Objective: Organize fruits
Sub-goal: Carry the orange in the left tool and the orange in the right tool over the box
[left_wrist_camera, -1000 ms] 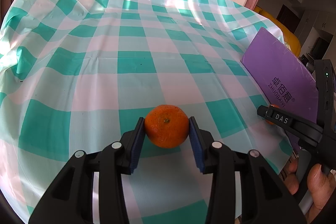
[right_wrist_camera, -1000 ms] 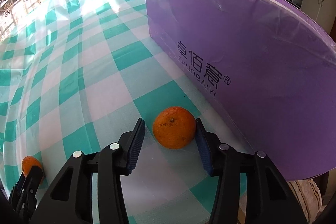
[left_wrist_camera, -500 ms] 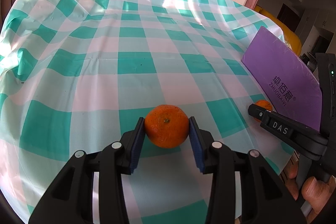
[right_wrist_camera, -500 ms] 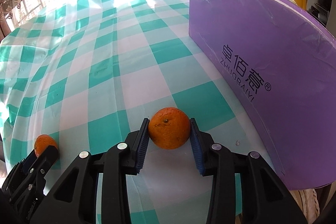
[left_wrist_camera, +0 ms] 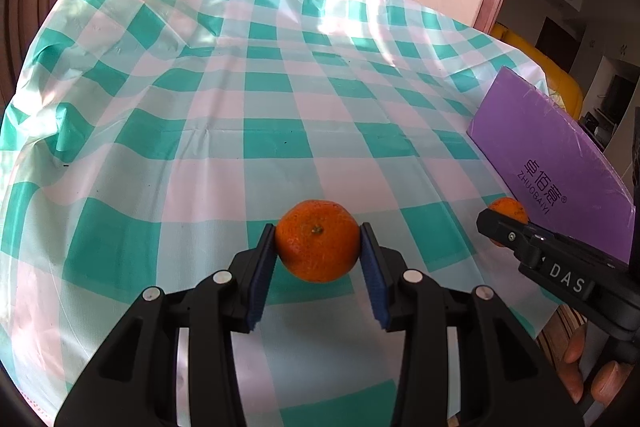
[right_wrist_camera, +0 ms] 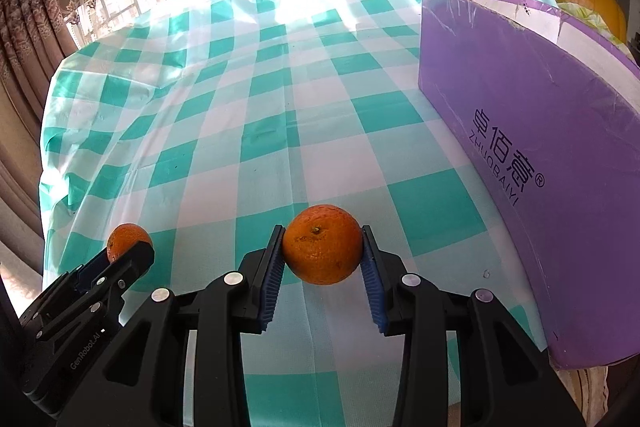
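Each hand-held gripper pinches a round orange mandarin: left hand-held gripper (left_wrist_camera: 318, 247) holds one mandarin (left_wrist_camera: 317, 241), right hand-held gripper (right_wrist_camera: 323, 257) the other (right_wrist_camera: 322, 244), both just over the green-checked counter (right_wrist_camera: 248, 115). Purple cardboard box (right_wrist_camera: 532, 163) stands right and farther off, nearer the right hand-held gripper.

Two round orange tangerines (right_wrist_camera: 322, 251), a teal-and-white checked plastic cloth (right_wrist_camera: 248, 131) over the counter, a purple cardboard box (right_wrist_camera: 532, 131) with dark lettering.

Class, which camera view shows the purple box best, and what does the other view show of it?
The right wrist view: the purple box fills its right side, with open top rim and printed lettering clear. The left wrist view shows it smaller at the right edge, partly behind the other claw.
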Tool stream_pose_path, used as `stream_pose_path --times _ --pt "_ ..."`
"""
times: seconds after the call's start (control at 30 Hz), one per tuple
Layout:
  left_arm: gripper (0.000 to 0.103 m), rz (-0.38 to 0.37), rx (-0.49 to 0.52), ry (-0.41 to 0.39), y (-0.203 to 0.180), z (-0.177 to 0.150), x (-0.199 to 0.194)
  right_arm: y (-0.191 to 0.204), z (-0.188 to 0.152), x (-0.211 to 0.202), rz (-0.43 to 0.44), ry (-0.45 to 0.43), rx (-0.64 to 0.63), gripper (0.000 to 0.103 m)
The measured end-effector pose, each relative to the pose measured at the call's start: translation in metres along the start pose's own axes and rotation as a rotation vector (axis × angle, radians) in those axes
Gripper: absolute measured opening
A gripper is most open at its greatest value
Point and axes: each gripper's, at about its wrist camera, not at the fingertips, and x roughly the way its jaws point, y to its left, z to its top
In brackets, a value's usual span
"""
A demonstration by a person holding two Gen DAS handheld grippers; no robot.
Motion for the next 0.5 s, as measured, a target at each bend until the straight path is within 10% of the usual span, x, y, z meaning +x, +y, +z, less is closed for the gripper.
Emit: stream_pose_path --times 0.5 --pt "0.041 0.044 0.052 -0.071 -0.007 0.004 -0.019 0.001 0.001 -0.049 0.066 -0.103 -0.097 0.037"
